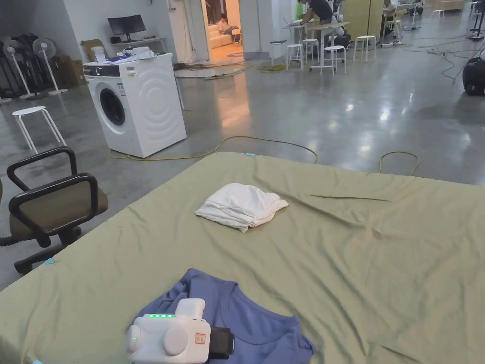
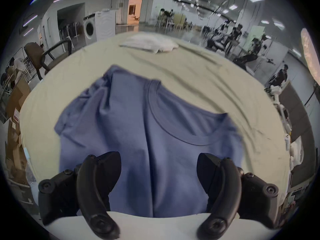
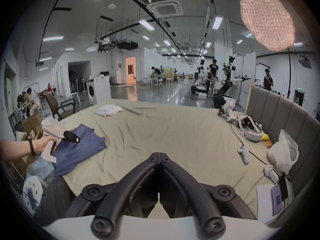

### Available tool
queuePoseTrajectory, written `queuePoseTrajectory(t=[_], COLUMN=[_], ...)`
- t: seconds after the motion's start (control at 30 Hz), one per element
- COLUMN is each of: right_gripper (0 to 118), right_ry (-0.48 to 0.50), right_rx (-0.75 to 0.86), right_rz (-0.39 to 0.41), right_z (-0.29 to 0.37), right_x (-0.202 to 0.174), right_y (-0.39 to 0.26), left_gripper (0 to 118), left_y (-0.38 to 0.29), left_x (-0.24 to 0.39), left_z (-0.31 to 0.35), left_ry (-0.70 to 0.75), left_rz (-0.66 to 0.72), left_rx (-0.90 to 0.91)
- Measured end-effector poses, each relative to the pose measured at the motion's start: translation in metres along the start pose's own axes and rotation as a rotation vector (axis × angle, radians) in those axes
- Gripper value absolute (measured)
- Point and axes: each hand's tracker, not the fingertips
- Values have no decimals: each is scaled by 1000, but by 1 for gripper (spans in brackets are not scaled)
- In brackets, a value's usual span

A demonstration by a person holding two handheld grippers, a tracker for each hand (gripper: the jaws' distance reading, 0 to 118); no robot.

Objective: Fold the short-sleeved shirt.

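Left claw (image 2: 158, 183) gapes empty above the rumpled blue shirt (image 2: 147, 131), lower centre; right claw (image 3: 158, 157) closed on nothing. Risk — a one-sided pinch grabs both layers and drags the bunched sleeve crooked across the bed (image 1: 379, 265).

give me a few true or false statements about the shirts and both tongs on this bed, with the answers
1. The left tongs are open over the blue shirt. True.
2. The right tongs are clamped on the blue shirt. False: their jaws are closed on nothing, above bare green sheet, and the shirt lies off to their left.
3. The white garment lies folded, farther up the bed than the blue shirt. True.
4. The blue shirt is already folded into a neat rectangle. False: it lies rumpled and unfolded at the bed's near edge, collar showing.
5. The white garment touches the blue shirt. False: bare sheet separates them.
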Motion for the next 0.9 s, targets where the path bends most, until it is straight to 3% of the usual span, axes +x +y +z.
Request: queuePoseTrajectory(t=[0.1,0.17,0.23,0.3,0.37,0.47,0.57,0.7,0.77,0.9], right_gripper=[0,0,0,0,0,0,0,0,0,0], right_ry=[-5,-1,-9,-11,-11,-21,-28,-28,-49,-95], right_rx=[-59,-94,-122,-144,-153,-148,-129,-120,-97,-52], right_rz=[-28,-51,-55,-58,-64,-67,-78,-154,-186,-228], right_z=[-5,-7,-8,-7,-1,11,22,32,43,68], right_x=[1,2,0,0,5,10,22,39,45,57], right_y=[-9,-18,-25,-31,-39,-41,-43,-47,-50,-55], left_gripper=[83,80,65,1,1,1,1,1,1,1], left_y=[-6,-14,-11,-10,-12,-6,13,36,46,57], left_x=[2,6,7,12,15,12,5,44,74,173], left_z=[-31,-35,-34,-31,-35,-27,28,107,135,156], left_ry=[31,80,76,71,119,76,-152,-269,-401,-541], left_rz=[-19,-94,-86,-93,-117,-56,87,82,57,-125], left_rx=[-102,-37,-58,-66,-49,-71,105,241,286,314])
